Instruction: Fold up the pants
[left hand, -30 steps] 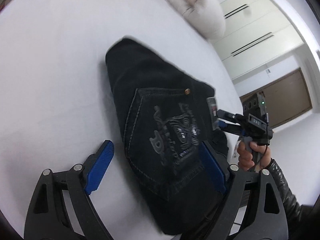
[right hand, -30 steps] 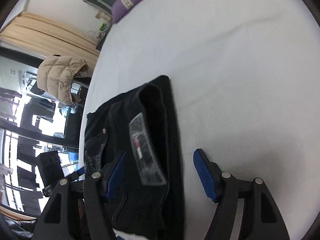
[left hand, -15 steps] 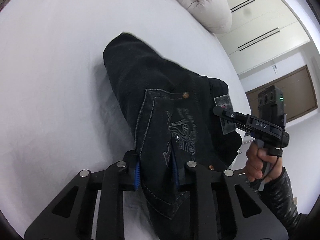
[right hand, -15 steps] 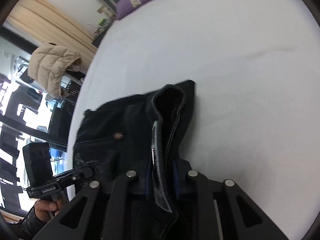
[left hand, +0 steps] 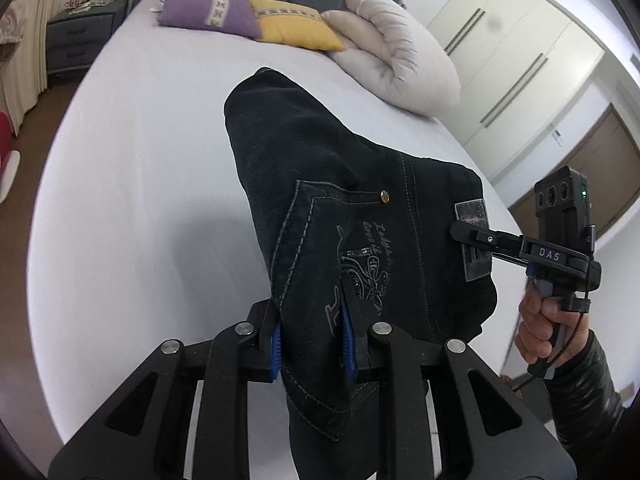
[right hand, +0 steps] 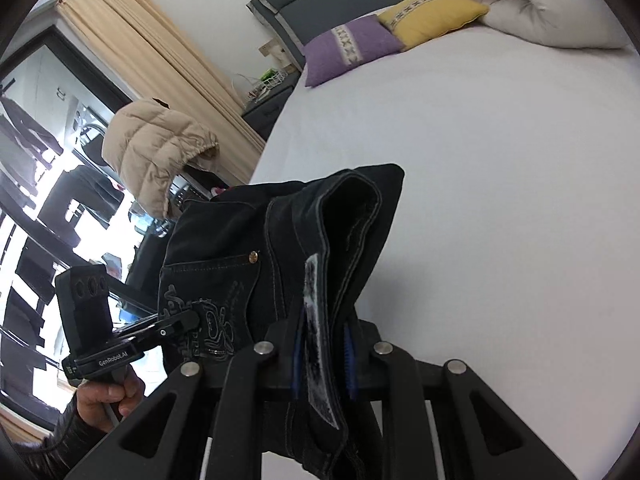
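Observation:
Black denim pants [left hand: 328, 184] with a stitched back pocket and a grey waist patch hang lifted above the white bed [left hand: 140, 160]. My left gripper [left hand: 310, 338] is shut on the pants at the pocket side, blue pads pressing the cloth. My right gripper [right hand: 322, 354] is shut on the pants [right hand: 320, 232] at the waistband by the patch. In the left wrist view the right gripper [left hand: 466, 232] shows at the right, held by a hand in a black sleeve. In the right wrist view the left gripper [right hand: 192, 318] shows at the lower left. The lower pant legs are hidden.
A purple pillow [left hand: 204, 14], a yellow pillow [left hand: 292, 24] and a rolled white duvet [left hand: 396, 56] lie at the bed's head. A grey nightstand [left hand: 76, 36] stands beside the bed. White wardrobe doors [left hand: 516, 52] line the right wall. A beige puffer jacket [right hand: 156, 152] hangs by the window.
Both grippers went from open around the pants' top edge to shut on it, then lifted it off the bed. More of the room has come into view.

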`<action>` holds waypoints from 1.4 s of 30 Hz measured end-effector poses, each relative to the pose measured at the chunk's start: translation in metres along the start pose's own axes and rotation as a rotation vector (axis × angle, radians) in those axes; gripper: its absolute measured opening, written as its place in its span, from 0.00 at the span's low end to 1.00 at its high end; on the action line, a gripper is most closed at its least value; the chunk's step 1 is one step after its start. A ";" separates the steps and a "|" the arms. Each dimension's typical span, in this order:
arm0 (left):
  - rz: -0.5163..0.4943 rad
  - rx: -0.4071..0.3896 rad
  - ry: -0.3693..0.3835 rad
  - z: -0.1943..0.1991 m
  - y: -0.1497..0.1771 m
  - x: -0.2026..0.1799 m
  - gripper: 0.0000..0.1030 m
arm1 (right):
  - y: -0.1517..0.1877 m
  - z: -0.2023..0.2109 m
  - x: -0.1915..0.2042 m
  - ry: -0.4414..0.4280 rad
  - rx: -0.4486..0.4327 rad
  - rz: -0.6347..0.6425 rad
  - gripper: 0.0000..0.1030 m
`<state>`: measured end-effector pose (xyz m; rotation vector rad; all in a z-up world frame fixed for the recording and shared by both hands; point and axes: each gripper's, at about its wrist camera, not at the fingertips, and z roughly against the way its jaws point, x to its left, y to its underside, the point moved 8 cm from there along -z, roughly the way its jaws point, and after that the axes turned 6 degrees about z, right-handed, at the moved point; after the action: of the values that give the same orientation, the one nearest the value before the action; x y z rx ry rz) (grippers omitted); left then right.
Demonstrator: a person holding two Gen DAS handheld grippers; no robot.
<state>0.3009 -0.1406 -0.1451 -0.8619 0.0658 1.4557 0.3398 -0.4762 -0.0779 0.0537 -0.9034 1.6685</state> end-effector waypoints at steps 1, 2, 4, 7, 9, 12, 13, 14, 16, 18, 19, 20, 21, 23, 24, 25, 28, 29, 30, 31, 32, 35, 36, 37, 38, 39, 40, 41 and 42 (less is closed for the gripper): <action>0.004 -0.004 -0.006 0.000 -0.006 0.008 0.20 | -0.008 -0.012 -0.001 -0.015 0.003 -0.009 0.18; 0.007 -0.004 -0.012 -0.002 -0.013 0.018 0.20 | -0.015 -0.027 -0.004 -0.020 0.011 -0.014 0.18; 0.031 0.002 -0.009 -0.008 -0.021 0.043 0.20 | -0.021 -0.056 -0.008 -0.032 0.031 -0.038 0.18; 0.096 0.046 0.011 -0.033 -0.023 0.088 0.20 | -0.017 -0.095 -0.025 -0.044 0.073 -0.085 0.18; 0.115 0.096 0.009 -0.057 -0.010 0.115 0.20 | -0.006 -0.121 -0.040 -0.045 0.119 -0.129 0.18; 0.182 0.108 0.052 -0.078 0.003 0.145 0.27 | 0.010 -0.149 -0.069 -0.068 0.142 -0.227 0.24; 0.230 0.109 0.104 -0.081 0.006 0.155 0.29 | 0.013 -0.154 -0.077 -0.109 0.142 -0.270 0.24; 0.264 0.105 0.148 -0.082 0.008 0.162 0.30 | 0.017 -0.157 -0.084 -0.172 0.132 -0.315 0.24; 0.276 0.089 0.206 -0.077 0.016 0.170 0.30 | 0.020 -0.158 -0.091 -0.270 0.113 -0.355 0.23; 0.244 0.077 0.197 -0.072 0.023 0.175 0.30 | 0.022 -0.157 -0.091 -0.292 0.104 -0.334 0.23; 0.238 0.075 0.190 -0.071 0.023 0.175 0.30 | 0.022 -0.157 -0.089 -0.290 0.100 -0.323 0.23; 0.234 0.072 0.180 -0.071 0.020 0.174 0.30 | 0.022 -0.156 -0.088 -0.288 0.093 -0.317 0.23; 0.222 0.068 0.150 -0.071 0.018 0.172 0.31 | 0.023 -0.157 -0.086 -0.287 0.086 -0.314 0.24; 0.169 0.052 0.044 -0.068 0.012 0.161 0.37 | 0.023 -0.154 -0.083 -0.269 0.071 -0.303 0.27; 0.130 0.038 -0.038 -0.080 -0.006 0.141 0.46 | 0.019 -0.155 -0.078 -0.256 0.066 -0.298 0.32; 0.092 0.025 -0.116 -0.075 -0.006 0.138 0.55 | 0.019 -0.149 -0.076 -0.226 0.053 -0.290 0.39; -0.009 -0.045 -0.277 -0.054 -0.012 0.116 0.62 | 0.024 -0.123 -0.075 -0.116 0.003 -0.265 0.56; -0.023 -0.066 -0.301 -0.046 -0.011 0.112 0.64 | 0.026 -0.115 -0.078 -0.089 -0.009 -0.266 0.57; -0.047 -0.106 -0.336 -0.034 -0.012 0.102 0.68 | 0.029 -0.108 -0.079 -0.062 -0.019 -0.268 0.58; -0.062 -0.134 -0.352 -0.025 -0.013 0.093 0.71 | 0.035 -0.099 -0.078 -0.039 -0.029 -0.275 0.58; -0.073 -0.160 -0.362 -0.017 -0.015 0.083 0.72 | 0.037 -0.093 -0.078 -0.029 -0.035 -0.280 0.58; -0.103 -0.232 -0.381 0.009 -0.013 0.054 0.82 | 0.048 -0.071 -0.068 0.040 -0.059 -0.253 0.58; -0.114 -0.258 -0.391 0.018 -0.012 0.039 0.85 | 0.051 -0.065 -0.062 0.052 -0.068 -0.243 0.58; -0.125 -0.292 -0.399 0.031 -0.011 0.025 0.86 | 0.053 -0.058 -0.054 0.059 -0.080 -0.233 0.58; -0.132 -0.313 -0.402 0.038 -0.012 0.015 0.88 | 0.056 -0.049 -0.047 0.063 -0.094 -0.222 0.58; -0.139 -0.342 -0.409 0.053 -0.011 0.005 0.92 | 0.056 -0.042 -0.041 0.070 -0.107 -0.213 0.60; -0.144 -0.366 -0.416 0.064 -0.010 -0.003 0.93 | 0.057 -0.031 -0.031 0.078 -0.126 -0.198 0.60; -0.149 -0.389 -0.422 0.077 -0.008 -0.007 0.93 | 0.057 -0.024 -0.024 0.082 -0.139 -0.186 0.60; -0.155 -0.418 -0.427 0.092 -0.006 -0.017 0.94 | 0.055 -0.017 -0.015 0.087 -0.152 -0.171 0.61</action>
<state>0.2618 -0.1040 -0.0681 -0.8467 -0.6308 1.4993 0.3050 -0.4802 -0.1264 -0.0438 -0.9306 1.4294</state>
